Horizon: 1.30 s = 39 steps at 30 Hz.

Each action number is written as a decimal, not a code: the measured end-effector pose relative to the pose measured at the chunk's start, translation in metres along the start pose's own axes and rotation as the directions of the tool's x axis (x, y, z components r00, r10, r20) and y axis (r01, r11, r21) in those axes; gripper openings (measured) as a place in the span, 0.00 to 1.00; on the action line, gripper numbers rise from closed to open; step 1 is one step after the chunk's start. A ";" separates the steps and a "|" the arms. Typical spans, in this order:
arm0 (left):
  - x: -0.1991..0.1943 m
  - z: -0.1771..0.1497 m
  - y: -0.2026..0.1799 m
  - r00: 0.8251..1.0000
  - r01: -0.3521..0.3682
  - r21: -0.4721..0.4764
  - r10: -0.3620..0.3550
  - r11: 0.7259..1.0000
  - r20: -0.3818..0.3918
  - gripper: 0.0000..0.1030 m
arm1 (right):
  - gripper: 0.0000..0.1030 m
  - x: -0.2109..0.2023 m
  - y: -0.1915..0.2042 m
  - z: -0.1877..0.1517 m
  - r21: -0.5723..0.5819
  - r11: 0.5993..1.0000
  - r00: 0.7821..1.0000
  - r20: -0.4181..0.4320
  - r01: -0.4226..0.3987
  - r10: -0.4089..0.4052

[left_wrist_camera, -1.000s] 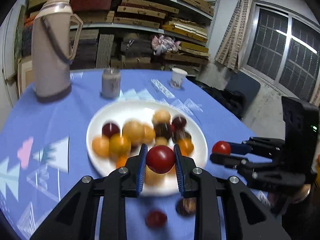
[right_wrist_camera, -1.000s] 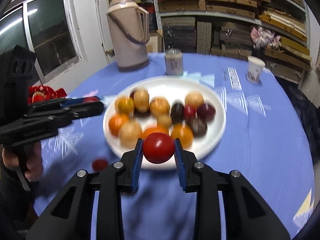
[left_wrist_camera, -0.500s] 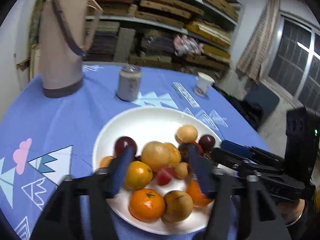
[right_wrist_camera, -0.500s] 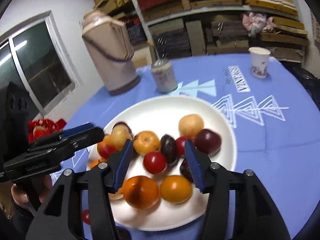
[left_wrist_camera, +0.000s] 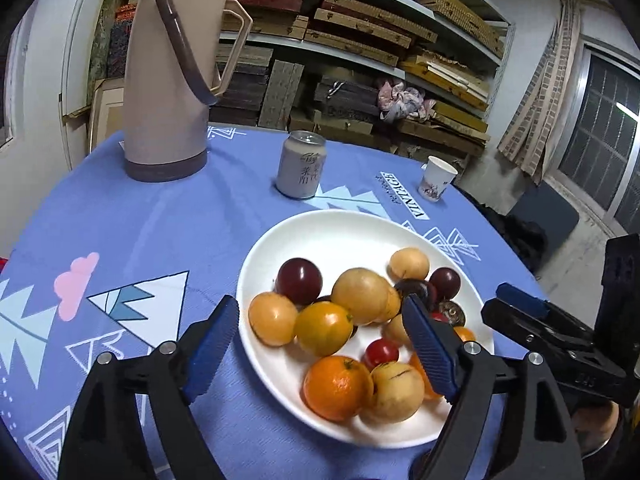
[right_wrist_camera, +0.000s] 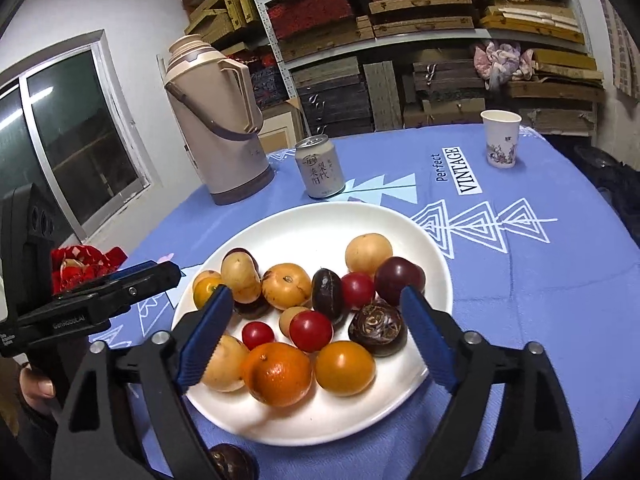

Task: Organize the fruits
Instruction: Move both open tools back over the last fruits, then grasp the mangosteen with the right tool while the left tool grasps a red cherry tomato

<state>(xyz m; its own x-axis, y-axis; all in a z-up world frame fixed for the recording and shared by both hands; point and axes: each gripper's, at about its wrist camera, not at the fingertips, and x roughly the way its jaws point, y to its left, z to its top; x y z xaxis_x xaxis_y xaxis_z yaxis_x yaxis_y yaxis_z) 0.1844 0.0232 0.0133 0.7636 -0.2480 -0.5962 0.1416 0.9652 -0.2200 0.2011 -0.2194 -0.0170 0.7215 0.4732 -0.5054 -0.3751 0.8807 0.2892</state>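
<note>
1. A storeroom with shelves [right_wrist_camera: 420,20] of stacked flat boxes stands behind a round worktop [left_wrist_camera: 160,232] under a blue printed cloth.
2. At the far side of the worktop are a beige thermos jug [left_wrist_camera: 172,72], a drink can [left_wrist_camera: 302,170] and a paper cup [right_wrist_camera: 500,138], well apart from one another.
3. A white plate [right_wrist_camera: 320,224] sits nearer the cameras – heaped with fruit.
4. On the plate lie a mandarin [right_wrist_camera: 278,372], yellow-orange fruits, dark plums, and two cherry tomatoes [right_wrist_camera: 310,330] side by side near the middle.
5. The left gripper [left_wrist_camera: 324,348] tilts downward over the plate's near-left rim; its jaws have just been opening and stand wide, nothing pressed between the blue pads.
6. One of its pads is over the cloth just outside the rim, the other over the fruit.
7. The right gripper [right_wrist_camera: 312,328] also points down over the plate's near edge – jaws just opened wide, straddling the fruit pile without clamping any piece.
8. A dark round fruit [right_wrist_camera: 230,460] lies on the cloth beside the plate's near rim, under the right gripper.
9. In each wrist view the other gripper enters from the side, a hand [right_wrist_camera: 34,384] partly visible on its handle.
</note>
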 end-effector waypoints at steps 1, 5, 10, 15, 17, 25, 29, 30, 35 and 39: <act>0.000 -0.001 0.001 1.000 -0.002 0.000 0.002 1.000 -0.002 0.85 | 0.82 0.000 0.000 -0.001 -0.001 1.000 1.000 -0.001 0.000 0.000; -0.004 -0.005 0.002 1.000 -0.029 0.005 0.029 1.000 0.008 0.90 | 0.84 -0.003 -0.004 -0.003 0.013 1.000 1.000 0.000 0.004 -0.004; -0.008 -0.010 0.004 0.999 -0.040 0.010 0.039 0.999 0.006 0.90 | 0.85 -0.007 -0.007 -0.006 0.025 1.000 1.000 0.001 0.011 -0.011; -0.014 -0.018 0.005 0.999 -0.048 0.022 0.048 0.999 0.001 0.91 | 0.85 -0.013 -0.006 -0.013 0.013 1.000 1.000 0.008 0.007 -0.007; -0.016 -0.021 0.005 0.999 -0.053 0.026 0.053 0.998 0.001 0.94 | 0.85 -0.019 -0.006 -0.019 0.006 1.000 1.000 0.010 -0.003 0.003; -0.023 -0.032 0.023 0.998 -0.057 -0.032 0.057 0.998 -0.023 0.96 | 0.85 -0.045 0.026 -0.058 -0.072 0.986 0.984 -0.112 -0.150 0.141; -0.023 -0.034 0.028 0.997 -0.067 -0.046 0.065 0.997 -0.036 0.96 | 0.85 -0.047 0.065 -0.082 -0.253 0.960 0.977 -0.201 -0.117 0.067; -0.023 -0.034 0.029 0.997 -0.069 -0.047 0.067 0.996 -0.038 0.96 | 0.84 -0.046 0.070 -0.086 -0.278 0.954 0.976 -0.213 -0.111 0.051; -0.022 -0.037 0.033 0.997 -0.062 -0.056 0.059 0.996 -0.058 0.96 | 0.69 -0.030 0.091 -0.103 -0.376 0.924 0.955 -0.292 -0.067 -0.049; -0.018 -0.038 0.029 0.996 -0.057 -0.039 0.053 0.998 -0.077 0.96 | 0.65 -0.020 0.092 -0.103 -0.384 0.922 0.947 -0.309 -0.044 -0.083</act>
<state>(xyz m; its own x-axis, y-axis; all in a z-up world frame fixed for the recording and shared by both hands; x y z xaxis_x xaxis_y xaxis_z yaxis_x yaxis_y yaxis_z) 0.1504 0.0528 -0.0116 0.7193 -0.2018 -0.6648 0.0733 0.9736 -0.2162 0.0920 -0.1456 -0.0636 0.5352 0.3807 -0.7541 -0.6009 0.7990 -0.0231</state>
